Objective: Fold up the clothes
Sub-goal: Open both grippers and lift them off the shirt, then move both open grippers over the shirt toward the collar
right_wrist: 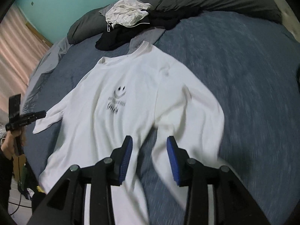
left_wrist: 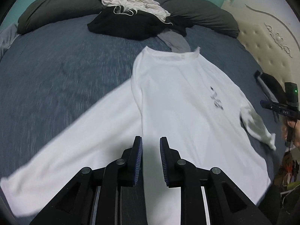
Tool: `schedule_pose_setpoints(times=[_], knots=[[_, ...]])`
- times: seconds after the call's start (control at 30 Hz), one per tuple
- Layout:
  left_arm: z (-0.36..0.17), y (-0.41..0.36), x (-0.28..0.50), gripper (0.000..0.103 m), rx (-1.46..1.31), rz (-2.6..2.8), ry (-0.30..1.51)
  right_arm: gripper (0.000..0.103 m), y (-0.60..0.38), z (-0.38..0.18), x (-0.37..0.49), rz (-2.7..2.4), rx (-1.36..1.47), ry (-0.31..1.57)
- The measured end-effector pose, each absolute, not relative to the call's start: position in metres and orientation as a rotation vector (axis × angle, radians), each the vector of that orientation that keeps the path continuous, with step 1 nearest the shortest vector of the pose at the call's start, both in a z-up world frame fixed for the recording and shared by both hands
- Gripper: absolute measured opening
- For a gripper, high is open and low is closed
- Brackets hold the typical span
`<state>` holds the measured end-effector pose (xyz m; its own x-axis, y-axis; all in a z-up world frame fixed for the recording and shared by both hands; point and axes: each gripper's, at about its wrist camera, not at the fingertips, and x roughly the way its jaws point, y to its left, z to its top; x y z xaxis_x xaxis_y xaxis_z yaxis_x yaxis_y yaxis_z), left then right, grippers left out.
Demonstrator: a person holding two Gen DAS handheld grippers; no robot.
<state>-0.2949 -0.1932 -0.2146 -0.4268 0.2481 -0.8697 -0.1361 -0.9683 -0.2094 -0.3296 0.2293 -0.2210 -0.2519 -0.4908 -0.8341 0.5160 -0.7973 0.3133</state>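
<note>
Both grippers — left gripper [left_wrist: 151,140] and right gripper [right_wrist: 150,140] — are hanging released over the white shirt [right_wrist: 131,97]; spreading looks finished — next, gripping a sleeve [right_wrist: 196,123].

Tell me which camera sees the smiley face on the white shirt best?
The right wrist view. There the smiley print faces the camera, near the middle of the white shirt. In the left wrist view the print is seen sideways and blurred, so no face is recognisable.

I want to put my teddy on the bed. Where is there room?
Bare blue bedspread lies between the white shirt and the grey pillows. The clothes pile crowds the head end.
</note>
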Motion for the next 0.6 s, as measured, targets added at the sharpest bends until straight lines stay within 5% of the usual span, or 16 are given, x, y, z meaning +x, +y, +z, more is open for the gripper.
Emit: schedule_pose_setpoints(times=[0.17, 0.3, 0.6], knots=[[-0.225, -0.192, -0.344, 0.021, -1.532, 2.480, -0.149, 0.040, 0.191, -0.236, -0.376, -2.093, 1.354, 0.114], [-0.236, -0.191, -0.377, 0.022, -1.532, 2.481, -0.166, 0.061, 0.163, -0.244, -0.409, -2.117, 1.332, 0.176], [-0.252, -0.194, -0.424, 0.022, -1.544, 2.490, -0.171, 0.061, 0.096, -0.266, -0.466, -2.093, 1.332, 0.353]])
